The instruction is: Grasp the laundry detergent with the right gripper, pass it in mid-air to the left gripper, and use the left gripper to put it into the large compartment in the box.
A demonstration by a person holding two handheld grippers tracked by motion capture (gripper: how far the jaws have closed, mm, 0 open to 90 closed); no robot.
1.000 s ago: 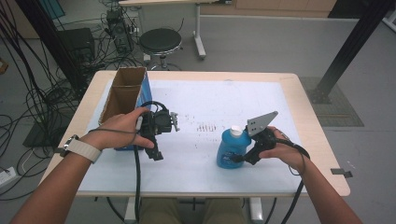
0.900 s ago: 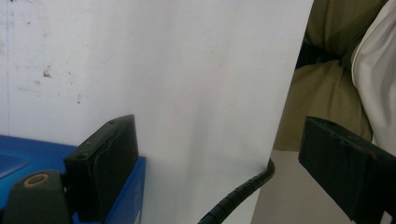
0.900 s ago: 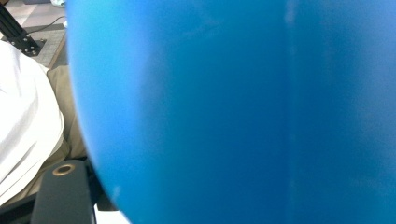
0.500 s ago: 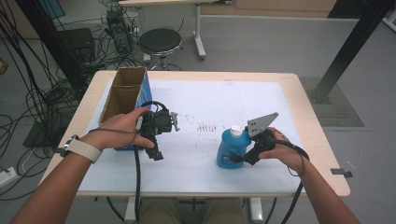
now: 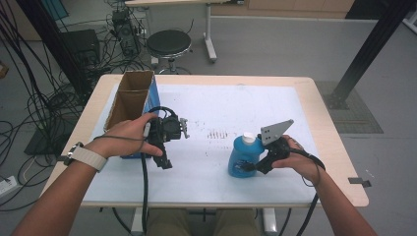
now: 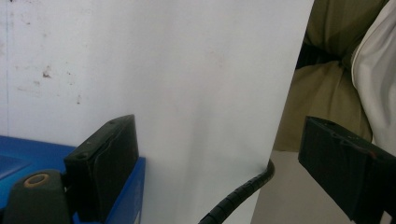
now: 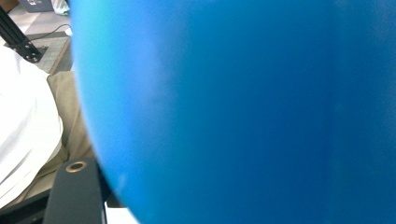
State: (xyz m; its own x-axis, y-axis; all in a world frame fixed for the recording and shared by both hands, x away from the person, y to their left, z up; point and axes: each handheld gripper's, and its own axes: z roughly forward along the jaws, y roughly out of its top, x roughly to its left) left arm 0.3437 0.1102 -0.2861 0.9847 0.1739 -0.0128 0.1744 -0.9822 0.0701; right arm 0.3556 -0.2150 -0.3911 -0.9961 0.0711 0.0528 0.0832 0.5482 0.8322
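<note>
While the right tongs [image 5: 244,167] have just been closing, their jaws reach around the lower body of the blue bottle [image 5: 244,155], which stands upright with its white cap [image 5: 249,137] on, toward the near right part of the table [image 5: 295,88]; the right gripper view has that blue body pressed close against the lens with one black jaw beside it, so a grip seems to be forming, though I cannot tell whether the pads already press on the plastic. Taking it low and from the side probably keeps the bottle upright for a lift. The left tongs [image 5: 165,163] stand wide apart and hold nothing, pointing back toward the near edge; in the left gripper view one jaw lies just beside the blue side of the cardboard box [image 5: 132,98]. That box stands open-topped along the left edge, likely the place meant for the bottle, and the left hand [image 5: 129,136] seems to wait by it.
</note>
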